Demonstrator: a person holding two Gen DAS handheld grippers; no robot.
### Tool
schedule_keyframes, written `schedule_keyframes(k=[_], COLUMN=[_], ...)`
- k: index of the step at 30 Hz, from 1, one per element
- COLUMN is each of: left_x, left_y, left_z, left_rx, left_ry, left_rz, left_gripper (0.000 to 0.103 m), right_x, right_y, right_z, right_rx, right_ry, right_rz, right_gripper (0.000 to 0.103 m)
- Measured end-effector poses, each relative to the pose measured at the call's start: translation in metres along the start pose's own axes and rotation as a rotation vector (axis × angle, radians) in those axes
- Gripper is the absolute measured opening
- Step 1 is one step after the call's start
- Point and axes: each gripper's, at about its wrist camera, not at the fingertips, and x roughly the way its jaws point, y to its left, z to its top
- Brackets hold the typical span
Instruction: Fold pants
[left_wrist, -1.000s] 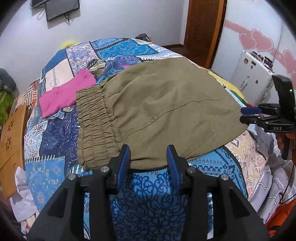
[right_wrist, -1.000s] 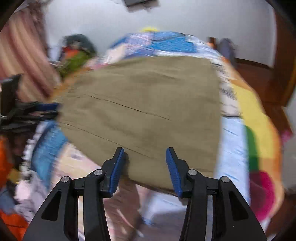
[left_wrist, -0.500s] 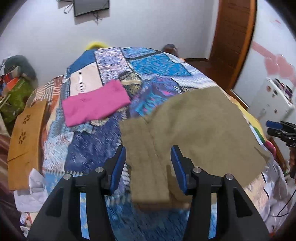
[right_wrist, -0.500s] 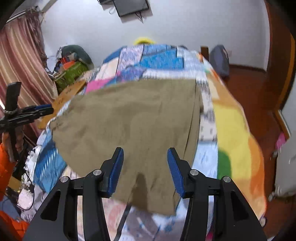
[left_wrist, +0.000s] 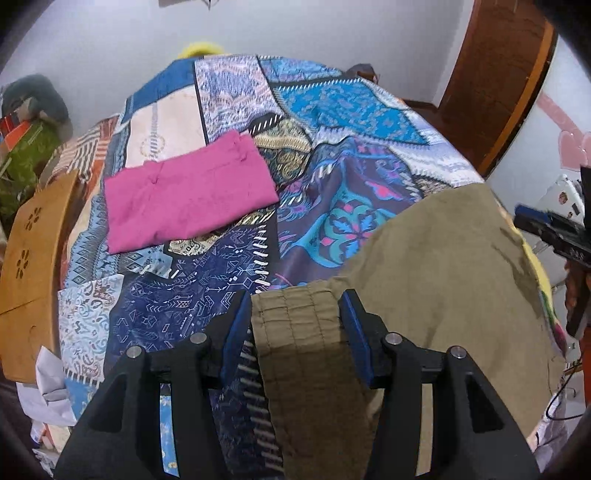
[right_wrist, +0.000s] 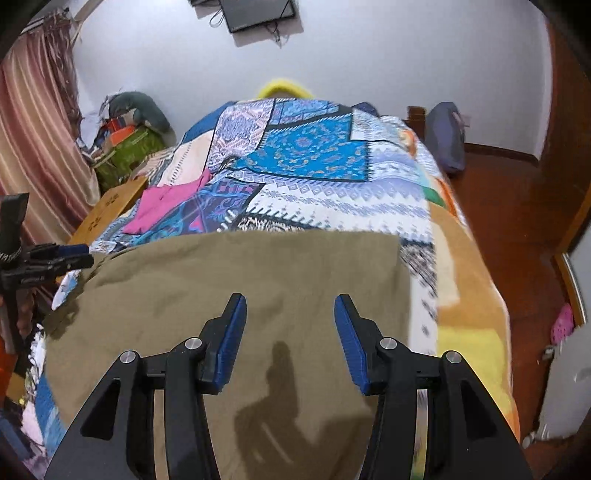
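On the bed (left_wrist: 332, 110), my left tool (left_wrist: 295, 321) just opened wider around the pants (left_wrist: 443, 277) waistband (left_wrist: 291, 354), grip unclear; my right tool (right_wrist: 290, 321) is apart; I'd pinch both evenly.

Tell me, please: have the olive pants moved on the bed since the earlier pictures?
Yes. In the left wrist view the olive pants slid toward the near edge of the bed, away from the pink cloth, which they almost touched before.

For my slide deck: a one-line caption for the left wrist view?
Left claw straddles the olive pants' waistband on a patchwork bedspread.
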Motion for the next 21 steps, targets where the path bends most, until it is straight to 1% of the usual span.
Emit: schedule_keyframes(k=[2, 5, 6, 8, 9, 12, 16, 17, 18, 20, 21], left_x=[0.008, 0.015, 0.018, 0.02, 0.022, 0.025, 0.025, 0.02, 0.011, -0.004, -0.017], left_y=[0.003, 0.01, 0.013, 0.018, 0.02, 0.024, 0.026, 0.024, 0.021, 0.017, 0.013], left_z=[0.0, 0.001, 0.0, -0.002, -0.003, -0.007, -0.007, -0.006, -0.005, -0.006, -0.007], left_rx=[-0.006, -0.026, -0.041, -0.063, -0.079, -0.111, -0.145, -0.141, -0.13, -0.109, -0.093], left_ry=[0.008, 0.01, 0.012, 0.014, 0.015, 0.012, 0.02, 0.011, -0.006, -0.031, -0.058], left_rz=[-0.006, -0.013, -0.014, -0.024, -0.026, -0.023, -0.02, -0.016, -0.001, 0.022, 0.025], left_gripper=[0.052, 0.06, 0.062, 0.064, 0.065, 0.068, 0.068, 0.068, 0.068, 0.067, 0.067], right_x=[0.015, 0.042, 0.051, 0.069, 0.075, 0.074, 0.068, 0.068, 0.063, 0.049, 0.037], right_y=[0.001, -0.001, -0.002, -0.007, -0.009, -0.013, -0.009, -0.008, -0.005, 0.001, 0.004], right_z=[0.005, 0.014, 0.015, 0.013, 0.01, 0.008, 0.005, 0.007, 0.008, 0.01, 0.009], right_rx=[-0.019, -0.037, -0.042, -0.057, -0.06, -0.05, -0.054, -0.055, -0.059, -0.076, -0.086], right_ry=[0.018, 0.057, 0.077, 0.126, 0.146, 0.144, 0.156, 0.166, 0.172, 0.163, 0.146], right_rz=[0.001, 0.005, -0.002, -0.023, -0.018, -0.013, -0.045, -0.061, -0.069, -0.083, -0.084], right_gripper=[0.046, 0.046, 0.046, 0.045, 0.045, 0.042, 0.043, 0.043, 0.045, 0.045, 0.045])
